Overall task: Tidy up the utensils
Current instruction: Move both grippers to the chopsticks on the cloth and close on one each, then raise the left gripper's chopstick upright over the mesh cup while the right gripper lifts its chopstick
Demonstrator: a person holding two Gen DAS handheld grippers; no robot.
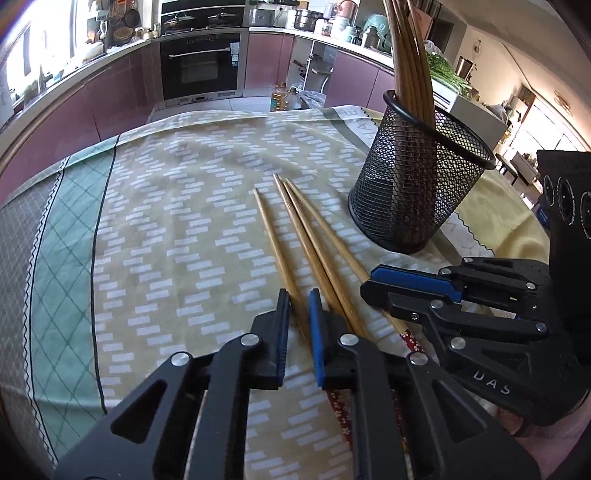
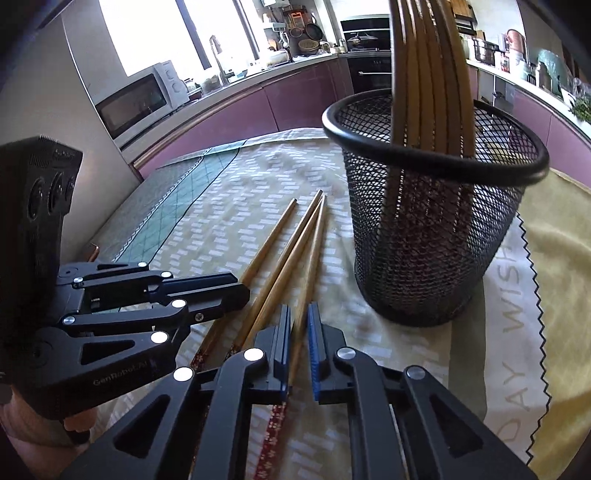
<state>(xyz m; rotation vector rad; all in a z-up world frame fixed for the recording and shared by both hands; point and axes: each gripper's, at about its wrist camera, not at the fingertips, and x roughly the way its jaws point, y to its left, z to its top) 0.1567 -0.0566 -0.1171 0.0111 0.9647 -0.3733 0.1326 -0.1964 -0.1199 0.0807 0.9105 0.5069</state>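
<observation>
Wooden chopsticks: flat on counter cloth, centre frame.
Left claw: clamped on leftmost stick, for lifting.
Right claw: apparently pinching rightmost stick.
Mesh cup: upper right, destination.

This is a home kitchen. A built-in oven sits among mauve cabinets, a microwave stands by a bright window, and pots and jars crowd the counter. Nearer, a patterned cloth covers the table.
</observation>
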